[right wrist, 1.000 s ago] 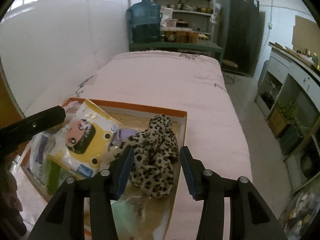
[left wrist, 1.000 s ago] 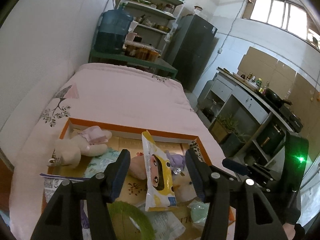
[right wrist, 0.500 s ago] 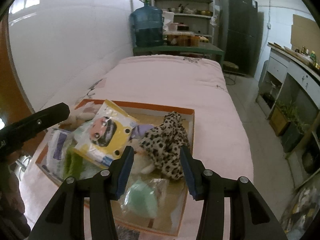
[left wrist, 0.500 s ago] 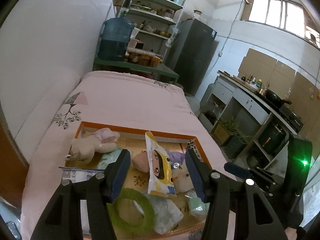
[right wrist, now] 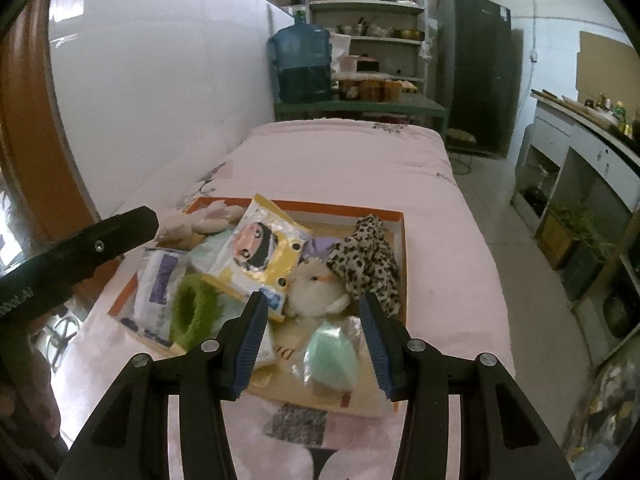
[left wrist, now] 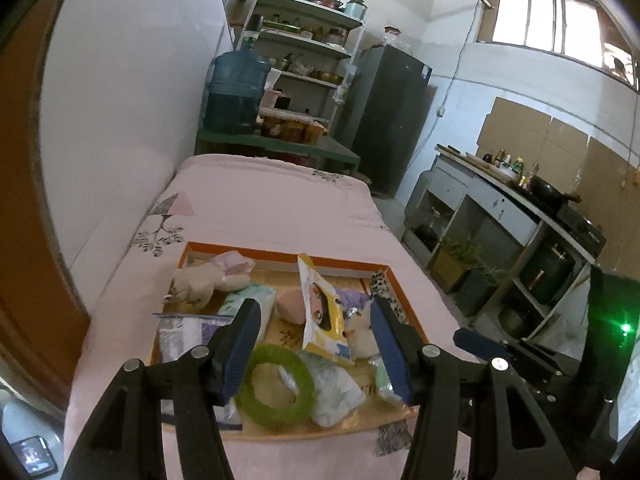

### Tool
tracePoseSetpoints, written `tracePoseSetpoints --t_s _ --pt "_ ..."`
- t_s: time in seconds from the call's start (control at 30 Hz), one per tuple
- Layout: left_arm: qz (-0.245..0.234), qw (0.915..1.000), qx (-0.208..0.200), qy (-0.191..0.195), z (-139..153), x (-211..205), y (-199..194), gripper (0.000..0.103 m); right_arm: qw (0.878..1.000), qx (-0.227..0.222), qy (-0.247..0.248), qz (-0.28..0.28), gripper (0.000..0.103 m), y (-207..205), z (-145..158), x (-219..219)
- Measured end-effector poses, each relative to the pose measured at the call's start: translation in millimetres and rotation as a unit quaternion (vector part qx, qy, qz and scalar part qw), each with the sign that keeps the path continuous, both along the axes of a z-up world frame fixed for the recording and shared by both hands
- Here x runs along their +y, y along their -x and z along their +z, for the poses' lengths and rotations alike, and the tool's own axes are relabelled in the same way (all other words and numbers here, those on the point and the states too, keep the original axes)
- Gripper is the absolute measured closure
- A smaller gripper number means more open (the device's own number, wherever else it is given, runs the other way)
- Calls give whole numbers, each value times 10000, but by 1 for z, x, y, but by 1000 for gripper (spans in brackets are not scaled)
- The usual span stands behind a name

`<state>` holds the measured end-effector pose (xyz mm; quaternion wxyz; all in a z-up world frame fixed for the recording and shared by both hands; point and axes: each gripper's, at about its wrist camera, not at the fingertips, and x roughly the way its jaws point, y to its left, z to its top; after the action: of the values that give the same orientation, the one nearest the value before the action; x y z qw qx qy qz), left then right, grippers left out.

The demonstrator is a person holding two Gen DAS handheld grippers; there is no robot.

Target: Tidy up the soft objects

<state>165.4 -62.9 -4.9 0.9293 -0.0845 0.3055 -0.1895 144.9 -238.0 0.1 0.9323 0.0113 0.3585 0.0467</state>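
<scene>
Right wrist view: right gripper jaws parted, empty, above mint pouch; left gripper likewise, over green ring.

A one-room home: a bed near, with far shelves, a fridge and a stove at right.

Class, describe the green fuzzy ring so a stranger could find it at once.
Start at the pink bed and find the orange-rimmed tray of soft things. At the tray's near left lies the green fuzzy ring, beside a yellow cartoon-face packet. It is the only hollow circle there.
</scene>
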Motion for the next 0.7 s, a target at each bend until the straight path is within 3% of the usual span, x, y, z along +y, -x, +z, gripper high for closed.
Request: tracePoseSetpoints --t_s 0.7 --pt "285 9993 -181 -175 10 24 62 46 9990 -240 -87 -359 53 65 13 33"
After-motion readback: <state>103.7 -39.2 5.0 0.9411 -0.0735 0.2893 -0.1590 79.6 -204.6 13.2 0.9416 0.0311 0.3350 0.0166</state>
